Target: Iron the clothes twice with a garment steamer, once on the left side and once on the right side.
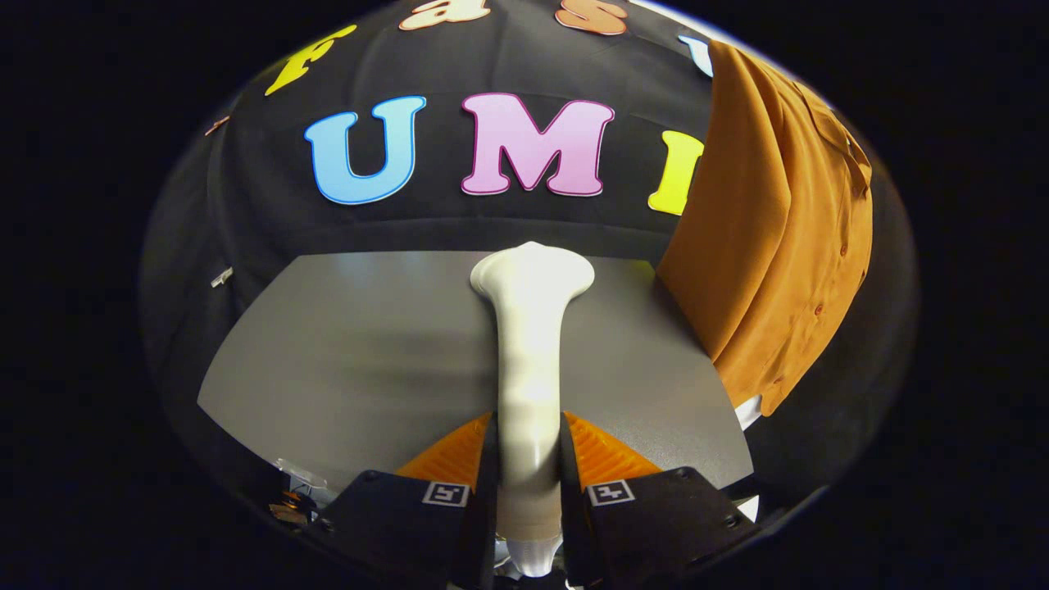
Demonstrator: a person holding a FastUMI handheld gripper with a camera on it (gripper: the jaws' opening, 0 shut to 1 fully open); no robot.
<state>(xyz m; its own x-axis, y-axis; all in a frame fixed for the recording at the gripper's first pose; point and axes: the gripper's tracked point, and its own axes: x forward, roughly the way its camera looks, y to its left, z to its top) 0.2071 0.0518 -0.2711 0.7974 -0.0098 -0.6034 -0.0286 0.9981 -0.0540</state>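
A cream-white garment steamer (529, 344) runs straight ahead from between my fingers, its flared head out over the grey table (344, 352). My gripper (529, 459) is shut on the steamer's handle, one finger pressing each side. An orange-brown buttoned shirt (770, 238) hangs to the right of the steamer head, beyond and beside the table's right edge. The steamer head is apart from the shirt, with a gap of table between them.
The grey table spreads left and right under the steamer and ends at the black cloth wall (246, 221) behind it. Something white (747, 412) peeks out below the shirt's hem.
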